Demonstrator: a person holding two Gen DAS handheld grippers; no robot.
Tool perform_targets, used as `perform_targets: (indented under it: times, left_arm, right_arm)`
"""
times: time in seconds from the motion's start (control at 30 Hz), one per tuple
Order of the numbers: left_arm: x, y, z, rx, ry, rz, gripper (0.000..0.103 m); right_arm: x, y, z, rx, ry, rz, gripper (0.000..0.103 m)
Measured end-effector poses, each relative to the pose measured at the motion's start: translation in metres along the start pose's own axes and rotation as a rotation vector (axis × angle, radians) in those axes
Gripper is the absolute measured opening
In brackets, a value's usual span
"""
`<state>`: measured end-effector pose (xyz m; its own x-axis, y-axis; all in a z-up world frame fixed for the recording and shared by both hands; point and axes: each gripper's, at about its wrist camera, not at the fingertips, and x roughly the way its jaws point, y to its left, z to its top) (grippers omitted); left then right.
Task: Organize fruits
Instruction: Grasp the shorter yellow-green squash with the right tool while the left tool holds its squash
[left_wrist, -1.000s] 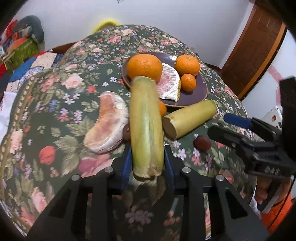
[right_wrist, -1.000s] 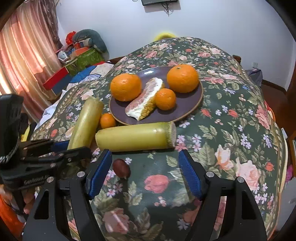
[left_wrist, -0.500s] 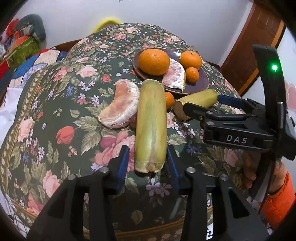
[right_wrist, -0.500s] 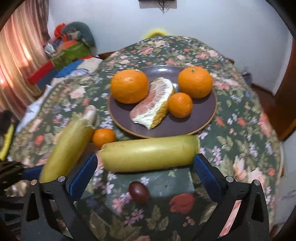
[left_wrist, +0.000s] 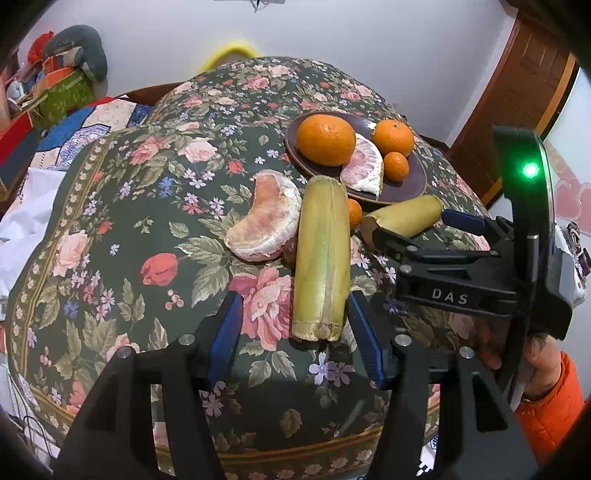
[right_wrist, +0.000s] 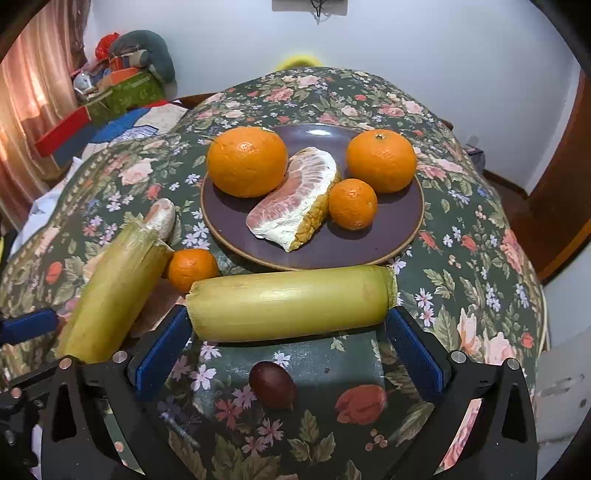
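While both grippers hang over the flowered tablecloth (left_wrist: 122, 206), neither one clamps anything. The left gripper (left_wrist: 295, 347) has its blue pads spread wide, and the near end of a yellow-green cane piece (left_wrist: 322, 258) lies on the cloth between them, closer to the right pad, with a clear gap on the left side. This cane piece points away toward the dark plate (left_wrist: 406, 186). A peeled pomelo wedge (left_wrist: 266, 221) rests on the cloth just beside the cane's left flank, and a small orange (left_wrist: 354, 212) peeks out on its right.

The right gripper (right_wrist: 288, 347) is also spread wide, its pads flanking the two ends of a second cane piece (right_wrist: 291, 302) that lies crosswise just in front of the plate (right_wrist: 369, 247); I cannot tell whether either pad touches it. A dark brown round fruit (right_wrist: 272, 384) sits on the cloth between the fingers, nearer the camera than the cane.

On the plate sit a large orange (right_wrist: 246, 160) at the left, another orange (right_wrist: 381, 160) at the right, a little mandarin (right_wrist: 352, 204) in front, and a pomelo segment (right_wrist: 295, 201) between them. In the right wrist view the small orange (right_wrist: 192, 269) lies on the cloth between the two cane pieces, near the plate's rim. A pile of boxes and cloth (right_wrist: 122, 85) stands by the far wall.
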<state>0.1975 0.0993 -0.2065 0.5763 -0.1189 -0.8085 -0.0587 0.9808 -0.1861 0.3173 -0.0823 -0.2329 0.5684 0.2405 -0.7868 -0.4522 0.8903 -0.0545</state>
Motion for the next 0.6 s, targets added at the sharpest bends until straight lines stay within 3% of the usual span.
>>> perform_targets:
  times: [0.4,0.6]
  left_arm:
    - [-0.001,0.0,0.007,-0.015,-0.023,-0.007,0.059]
    - [0.013,-0.012,0.016,0.001,-0.015,-0.02,0.059]
  right_arm:
    - [-0.011,-0.052,-0.013,0.014,-0.005,-0.054,0.103]
    - [-0.021,-0.081,-0.022,0.02,0.014,-0.034,0.1]
